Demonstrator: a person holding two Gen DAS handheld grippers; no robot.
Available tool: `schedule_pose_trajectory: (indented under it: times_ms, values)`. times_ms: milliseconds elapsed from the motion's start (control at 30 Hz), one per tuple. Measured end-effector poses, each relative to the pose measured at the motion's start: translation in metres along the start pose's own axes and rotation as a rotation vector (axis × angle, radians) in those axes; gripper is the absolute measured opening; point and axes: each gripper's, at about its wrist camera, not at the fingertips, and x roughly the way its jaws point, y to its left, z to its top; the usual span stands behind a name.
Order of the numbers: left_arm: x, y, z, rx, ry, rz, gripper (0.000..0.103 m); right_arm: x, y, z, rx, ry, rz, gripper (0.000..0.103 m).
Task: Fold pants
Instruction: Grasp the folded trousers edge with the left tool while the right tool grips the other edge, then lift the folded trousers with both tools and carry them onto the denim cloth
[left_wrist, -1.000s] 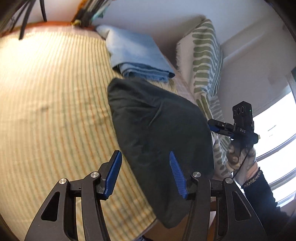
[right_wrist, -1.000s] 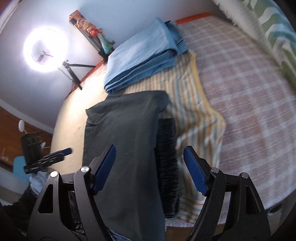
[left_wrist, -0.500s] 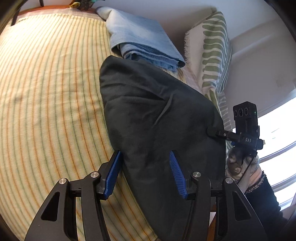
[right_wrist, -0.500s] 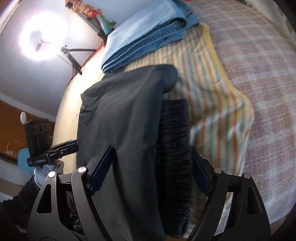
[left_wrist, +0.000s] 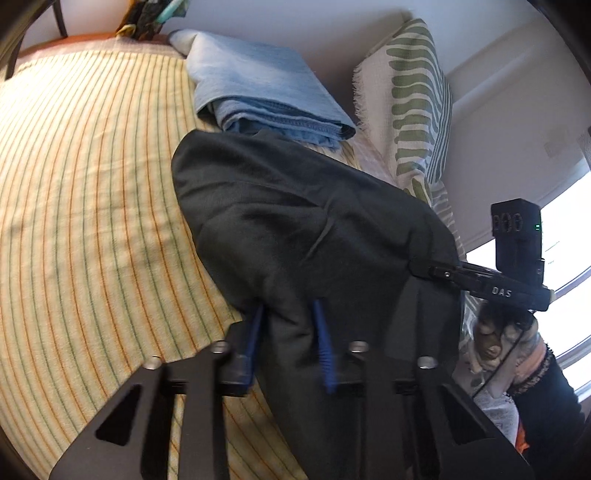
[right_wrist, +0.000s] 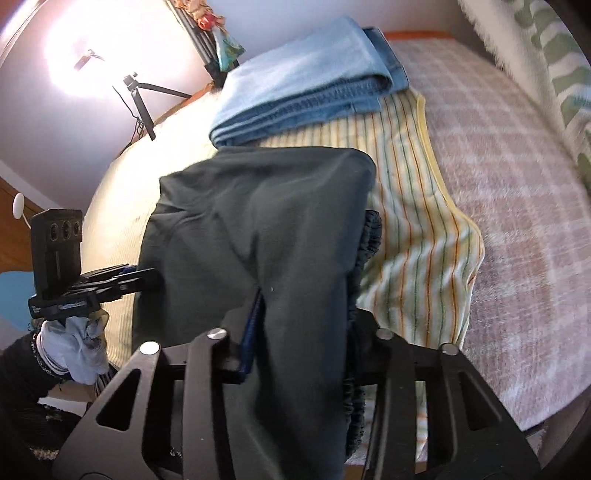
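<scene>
Dark green pants (left_wrist: 295, 221) lie folded on a striped bed cover (left_wrist: 92, 192), with the gathered waistband (right_wrist: 371, 236) peeking out at the right side. My left gripper (left_wrist: 289, 338) is at the near left edge; its jaws are closing and a bunched fold of the pants sits pinched between the blue pads (left_wrist: 254, 332). My right gripper (right_wrist: 301, 326) is at the near right edge, jaws closing on the cloth; one pad (right_wrist: 252, 332) shows and the other is hidden under fabric. In the left wrist view the right gripper (left_wrist: 424, 268) bites the pants' edge. The left gripper (right_wrist: 147, 280) grips the opposite edge.
A stack of folded blue jeans (left_wrist: 266, 96) lies just beyond the pants. A green-patterned pillow (left_wrist: 417, 110) leans against the wall. A checked blanket (right_wrist: 517, 192) covers the right of the bed. A ring light (right_wrist: 74, 62) on a tripod stands behind, and a bright window (left_wrist: 565, 243) is at the right.
Both grippers came down onto the pants' near edge and their jaws narrowed from wide apart to pinching the fabric, which has bunched and lifted slightly between them.
</scene>
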Motion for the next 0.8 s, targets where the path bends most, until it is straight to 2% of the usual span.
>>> schedule_pose_trajectory:
  times_ms: [100,267,300,333,367,433,500,600,700,733,767,800]
  values:
    - [-0.001,-0.005,0.001,0.017,-0.014,-0.008,0.01,-0.004,0.013,0.003,-0.03,-0.004,-0.017,0.034]
    - [-0.007,-0.007,0.0,0.012,-0.033,0.001,0.01,-0.002,0.015,0.004,-0.049,0.008,-0.024,0.034]
    - [-0.007,-0.006,0.0,0.004,-0.031,0.0,0.01,-0.002,0.012,0.005,-0.042,0.01,-0.026,0.037]
    - [-0.006,-0.003,0.0,-0.007,-0.02,-0.006,0.01,0.0,0.009,0.005,-0.026,0.011,-0.035,0.045]
    - [-0.005,-0.002,0.0,-0.016,-0.014,-0.004,0.012,0.001,0.006,0.005,-0.015,0.015,-0.052,0.054]
    - [-0.006,0.002,-0.002,-0.035,-0.01,0.006,0.024,0.005,0.001,0.004,-0.021,0.03,-0.08,0.061]
    - [-0.003,0.004,-0.004,-0.051,0.012,-0.005,0.054,0.007,-0.005,0.001,-0.016,0.031,-0.059,0.065]
    - [0.004,0.004,-0.01,-0.045,0.021,-0.024,0.055,0.012,-0.021,-0.002,0.048,0.053,0.026,0.068]
    - [0.007,0.0,-0.011,-0.025,0.012,-0.034,0.049,0.015,-0.028,-0.009,0.084,0.048,0.066,0.067]
    - [0.008,0.001,-0.011,-0.027,0.008,-0.033,0.041,0.013,-0.026,-0.01,0.079,0.039,0.065,0.063]
    - [0.009,0.001,-0.011,-0.03,0.011,-0.035,0.022,0.011,-0.024,-0.011,0.068,0.037,0.057,0.056]
    - [0.01,0.001,-0.01,-0.028,0.013,-0.038,0.016,0.008,-0.022,-0.011,0.061,0.033,0.055,0.051]
